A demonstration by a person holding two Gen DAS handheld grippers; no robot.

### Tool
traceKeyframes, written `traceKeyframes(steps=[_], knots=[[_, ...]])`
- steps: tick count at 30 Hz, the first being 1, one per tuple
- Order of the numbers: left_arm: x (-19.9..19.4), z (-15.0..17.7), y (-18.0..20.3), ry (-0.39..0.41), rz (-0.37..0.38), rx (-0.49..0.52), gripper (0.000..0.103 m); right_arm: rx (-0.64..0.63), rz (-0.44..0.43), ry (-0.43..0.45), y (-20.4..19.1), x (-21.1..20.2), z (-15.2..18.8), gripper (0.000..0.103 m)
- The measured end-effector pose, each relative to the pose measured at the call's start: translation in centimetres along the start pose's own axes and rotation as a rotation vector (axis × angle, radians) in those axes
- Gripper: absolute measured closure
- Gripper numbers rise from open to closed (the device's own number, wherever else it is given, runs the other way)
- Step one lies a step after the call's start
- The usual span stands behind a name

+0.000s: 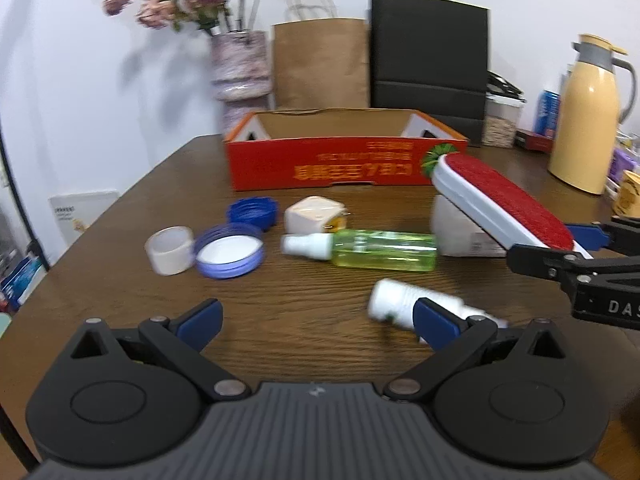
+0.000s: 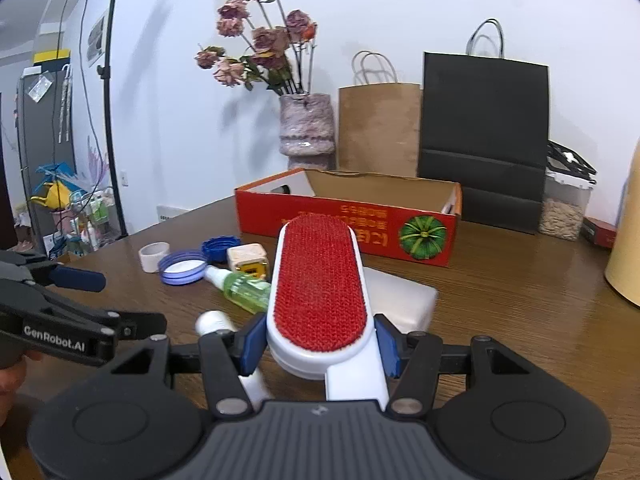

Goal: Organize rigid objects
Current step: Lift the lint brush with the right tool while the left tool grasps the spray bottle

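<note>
My right gripper point(image 2: 320, 346) is shut on a white lint brush with a red pad point(image 2: 320, 280), held above the table and pointing toward the open red cardboard box point(image 2: 348, 216); the brush point(image 1: 504, 196) and right gripper point(image 1: 560, 248) also show in the left wrist view. My left gripper point(image 1: 316, 320) is open and empty above the table, with a white bottle point(image 1: 400, 304) lying by its right finger. A green spray bottle point(image 1: 368, 248), a beige cube point(image 1: 314, 214), a dark blue cap point(image 1: 252, 212), a blue-rimmed lid point(image 1: 228, 254) and a white ring point(image 1: 168, 250) lie before the box point(image 1: 340, 160).
A white block point(image 2: 400, 296) lies under the brush. Behind the box stand a vase of dried flowers point(image 2: 306, 128), a brown paper bag point(image 2: 378, 128), a black bag point(image 2: 484, 136) and a grain container point(image 2: 564, 208). A yellow thermos point(image 1: 588, 120) stands at the right.
</note>
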State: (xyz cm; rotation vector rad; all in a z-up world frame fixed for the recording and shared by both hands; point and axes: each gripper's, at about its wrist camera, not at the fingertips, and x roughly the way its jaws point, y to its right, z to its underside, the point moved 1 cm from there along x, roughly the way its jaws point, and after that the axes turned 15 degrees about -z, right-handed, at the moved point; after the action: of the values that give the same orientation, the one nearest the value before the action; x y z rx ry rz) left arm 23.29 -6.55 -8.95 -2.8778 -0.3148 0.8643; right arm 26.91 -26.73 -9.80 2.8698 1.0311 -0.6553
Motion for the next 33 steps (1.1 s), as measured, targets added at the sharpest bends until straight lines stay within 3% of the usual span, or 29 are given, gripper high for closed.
traceKeyframes(steps=[10, 21, 33], knots=[[-0.7, 0.8, 3.8, 0.050, 0.146, 0.107, 0.000, 0.032, 0.026, 0.010, 2.2, -1.2, 0.9, 0.048], [0.4, 0.8, 6.2, 0.036, 0.169, 0.178, 0.000, 0.021, 0.040, 0.002, 2.8, -1.9, 1.2, 0.048], [2.8, 0.8, 7.3, -0.020, 0.143, 0.179, 0.000, 0.015, 0.053, -0.008, 3.3, -2.5, 1.9, 0.048]])
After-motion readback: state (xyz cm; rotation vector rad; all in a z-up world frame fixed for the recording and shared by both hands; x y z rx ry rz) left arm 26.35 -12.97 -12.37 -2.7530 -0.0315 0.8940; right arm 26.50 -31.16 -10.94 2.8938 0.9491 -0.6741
